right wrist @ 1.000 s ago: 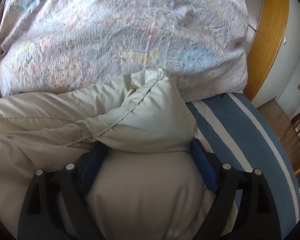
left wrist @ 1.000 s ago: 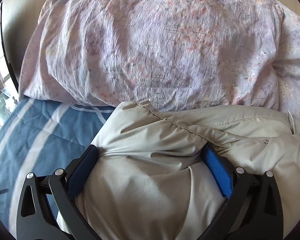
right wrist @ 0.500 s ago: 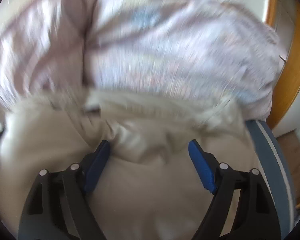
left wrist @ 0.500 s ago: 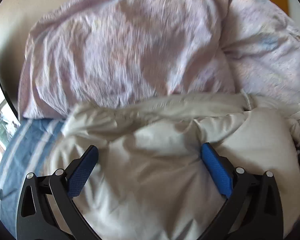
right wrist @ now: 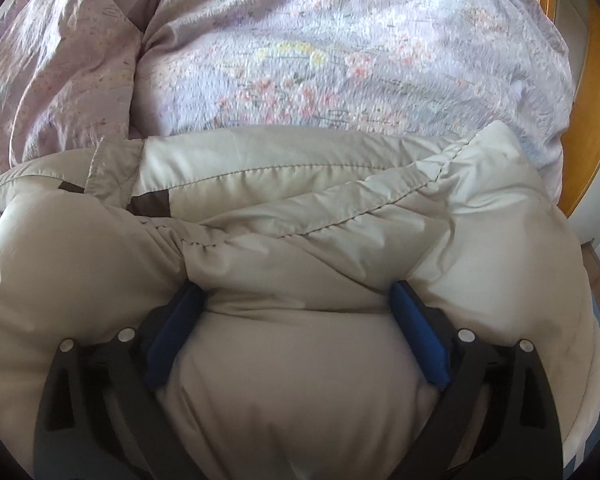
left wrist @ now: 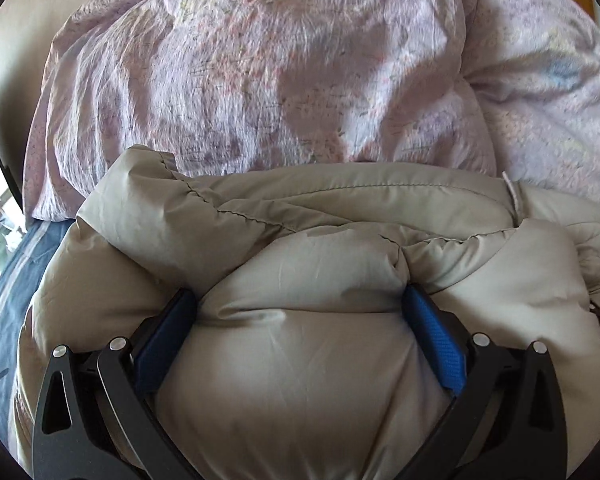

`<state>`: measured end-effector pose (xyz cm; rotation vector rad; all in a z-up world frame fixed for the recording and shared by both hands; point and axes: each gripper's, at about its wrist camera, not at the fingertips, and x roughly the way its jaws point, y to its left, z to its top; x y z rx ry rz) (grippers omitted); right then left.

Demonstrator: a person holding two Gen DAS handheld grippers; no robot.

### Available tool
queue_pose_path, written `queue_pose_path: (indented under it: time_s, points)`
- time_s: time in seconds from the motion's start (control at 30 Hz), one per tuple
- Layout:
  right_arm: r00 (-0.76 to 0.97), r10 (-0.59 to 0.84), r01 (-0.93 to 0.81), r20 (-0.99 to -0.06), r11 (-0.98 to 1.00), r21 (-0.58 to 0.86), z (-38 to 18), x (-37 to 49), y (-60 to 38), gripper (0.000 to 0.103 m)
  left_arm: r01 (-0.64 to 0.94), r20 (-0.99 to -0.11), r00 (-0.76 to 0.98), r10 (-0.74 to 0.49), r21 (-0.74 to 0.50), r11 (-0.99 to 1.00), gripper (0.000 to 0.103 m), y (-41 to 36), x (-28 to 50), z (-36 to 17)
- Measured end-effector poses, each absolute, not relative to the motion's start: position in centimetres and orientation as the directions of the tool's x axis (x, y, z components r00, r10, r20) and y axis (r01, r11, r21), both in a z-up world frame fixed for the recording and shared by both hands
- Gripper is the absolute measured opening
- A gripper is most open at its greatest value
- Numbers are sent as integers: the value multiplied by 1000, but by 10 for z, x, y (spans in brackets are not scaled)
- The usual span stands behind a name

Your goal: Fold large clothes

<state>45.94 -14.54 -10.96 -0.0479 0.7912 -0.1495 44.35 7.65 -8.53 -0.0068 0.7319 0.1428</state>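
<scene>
Jacket (left wrist: 320, 264), beige and thickly padded, filled the lower half of both views, bunched on the striped blue bed (left wrist: 4, 292) against a flowered pillow (left wrist: 260, 72) above it. Left gripper (left wrist: 300, 320) stood wide with a fat bulge of the jacket wedged between its blue pads (left wrist: 436, 344), which dented the padding, so it read as grasping. Right gripper (right wrist: 296, 316) had just been opening; jacket bulged between its pads too, and whether they pressed I could not tell. Done well, the step called for laying the fold flat and square before letting go, since puffy filling would likely spring back.
</scene>
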Motion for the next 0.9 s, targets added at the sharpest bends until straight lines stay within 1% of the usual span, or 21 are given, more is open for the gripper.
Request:
queue_pose_path:
  time_s: [0.07,0.1,0.13,0.2,0.23,0.27,0.3,0.33,0.37,0.4,0.43,0.47,0.53,0.57,0.6,0.67,0.73,0.8,0.83,0.9]
  points:
    - [678,-158,110,-718,987,-113,-105,458,-146,93,-140,-669,726,155,76,987,102,72,443,-83]
    - [676,-150,112,-721,989,-101,-100,454,-148,87,-151,-675,721,157,68,986,102,73,436,-78]
    - [686,-109,105,-719,993,-50,-91,443,-150,85,-150,-676,725,132,31,988,102,75,428,-74]
    - [722,-14,62,-692,997,45,-74,424,-146,84,-131,-673,736,75,-33,991,102,72,413,-65]
    - [733,9,40,-680,998,56,-69,418,-140,84,-124,-667,742,65,-41,991,102,69,409,-62]
    - [736,21,16,-676,999,48,-65,415,-130,84,-113,-658,750,66,-29,993,102,63,405,-60]
    - [731,20,3,-682,999,33,-65,414,-120,84,-112,-656,749,92,11,994,102,55,405,-62]
    - [713,-10,-6,-701,1000,-20,-70,416,-105,84,-119,-657,744,123,52,992,102,49,406,-65]
    - [700,-47,-6,-713,997,-71,-76,419,-97,85,-127,-652,744,148,80,989,102,46,407,-68]
    - [697,-92,-2,-711,991,-130,-85,424,-90,89,-139,-647,745,163,89,986,102,45,410,-72]
    - [704,-102,1,-703,990,-142,-90,426,-89,91,-148,-650,742,164,80,986,102,46,413,-74]
    - [701,-89,12,-708,993,-114,-96,432,-95,94,-158,-655,738,160,62,986,102,49,416,-76]
    - [679,-48,4,-732,998,-62,-97,438,-101,95,-162,-667,729,155,53,985,102,50,418,-77]
    - [680,-26,-12,-733,999,-46,-93,437,-105,92,-156,-676,722,148,48,987,102,51,416,-75]
    - [689,10,-18,-725,1000,-4,-84,430,-116,82,-144,-682,721,121,23,989,102,54,412,-71]
    - [728,24,24,-685,998,61,-66,414,-145,82,-137,-677,732,73,-42,990,102,71,405,-60]
    - [762,-66,133,-644,989,57,-50,401,-180,82,-144,-662,748,51,-86,986,102,94,398,-49]
    - [753,-141,224,-642,973,50,-45,399,-216,82,-173,-646,757,94,-60,983,102,115,400,-46]
    - [736,-159,255,-659,966,52,-49,405,-235,82,-204,-637,757,144,-21,979,102,121,402,-44]
    - [691,-182,301,-700,952,50,-64,416,-257,82,-258,-647,734,208,18,966,102,135,409,-49]
